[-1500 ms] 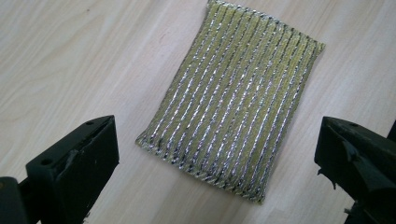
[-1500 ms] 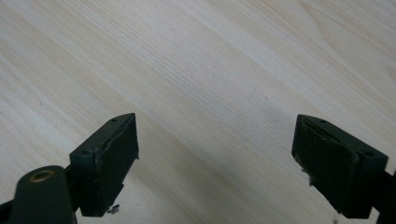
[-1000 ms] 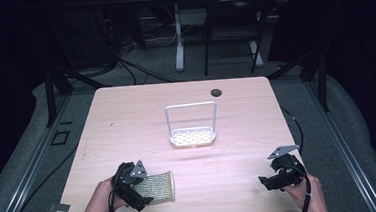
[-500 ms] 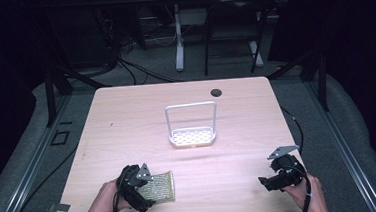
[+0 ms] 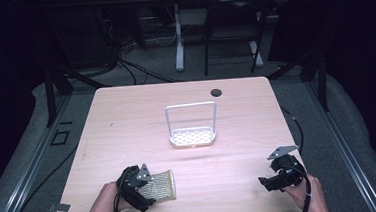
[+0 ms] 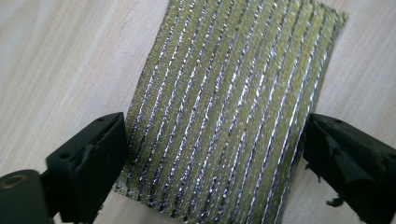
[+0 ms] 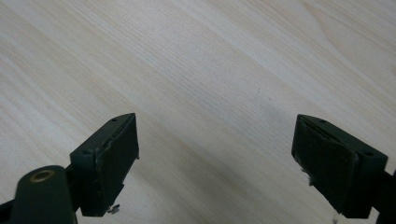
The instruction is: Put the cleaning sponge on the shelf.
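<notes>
A yellow-green scouring pad (image 5: 162, 185) with silvery threads lies flat on the wooden table near its front left. My left gripper (image 5: 150, 190) reaches over it from the left. In the left gripper view the pad (image 6: 224, 107) sits between the two black jaws. The jaws have just been closing and now meet the pad's two long edges around the gripper's centre (image 6: 215, 154). My right gripper (image 5: 264, 183) rests at the front right. It stands open over bare wood (image 7: 215, 154), with nothing between its jaws.
A white wire rack (image 5: 192, 136) with a tall hoop handle stands at the middle of the table (image 5: 127, 120). A round dark cable hole (image 5: 216, 92) sits near the far edge. Dark floor, cables and desk legs lie beyond.
The left gripper has edged slightly right, further over the pad. The pad, the rack and the right gripper have stayed where they were.
</notes>
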The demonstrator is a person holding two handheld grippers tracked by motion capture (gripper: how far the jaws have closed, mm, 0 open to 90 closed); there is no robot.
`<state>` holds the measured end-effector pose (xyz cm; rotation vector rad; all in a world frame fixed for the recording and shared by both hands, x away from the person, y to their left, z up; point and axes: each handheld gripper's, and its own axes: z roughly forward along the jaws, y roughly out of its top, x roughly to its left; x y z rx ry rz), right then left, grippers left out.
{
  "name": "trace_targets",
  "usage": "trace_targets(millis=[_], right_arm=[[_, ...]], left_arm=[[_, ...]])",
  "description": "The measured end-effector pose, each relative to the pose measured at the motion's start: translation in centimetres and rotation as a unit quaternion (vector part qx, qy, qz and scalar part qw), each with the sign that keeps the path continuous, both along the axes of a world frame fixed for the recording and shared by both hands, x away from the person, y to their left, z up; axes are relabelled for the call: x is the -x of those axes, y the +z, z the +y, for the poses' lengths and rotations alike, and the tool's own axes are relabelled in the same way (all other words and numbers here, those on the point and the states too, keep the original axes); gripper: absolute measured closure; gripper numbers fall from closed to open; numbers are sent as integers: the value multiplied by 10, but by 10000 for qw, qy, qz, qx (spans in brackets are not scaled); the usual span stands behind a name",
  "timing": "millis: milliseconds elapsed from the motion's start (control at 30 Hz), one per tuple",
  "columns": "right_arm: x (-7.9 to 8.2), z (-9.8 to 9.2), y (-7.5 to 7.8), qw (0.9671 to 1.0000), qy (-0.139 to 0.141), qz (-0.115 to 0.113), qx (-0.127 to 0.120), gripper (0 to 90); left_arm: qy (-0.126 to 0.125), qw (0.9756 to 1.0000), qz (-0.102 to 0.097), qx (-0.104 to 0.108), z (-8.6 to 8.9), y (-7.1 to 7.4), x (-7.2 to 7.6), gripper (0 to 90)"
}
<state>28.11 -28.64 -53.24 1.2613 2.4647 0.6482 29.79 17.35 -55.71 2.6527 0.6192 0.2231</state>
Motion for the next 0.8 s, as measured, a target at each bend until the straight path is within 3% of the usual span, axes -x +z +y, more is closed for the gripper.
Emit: trace_targets(millis=[200, 800], right_arm=[[0, 0, 0, 10000, 15, -4, 12, 143], [0, 0, 0, 10000, 18, 0, -9, 144]], left_arm=[[56, 9999, -102, 25, 0, -1, 2, 144], [77, 9998, -115, 126, 4, -1, 1, 283]])
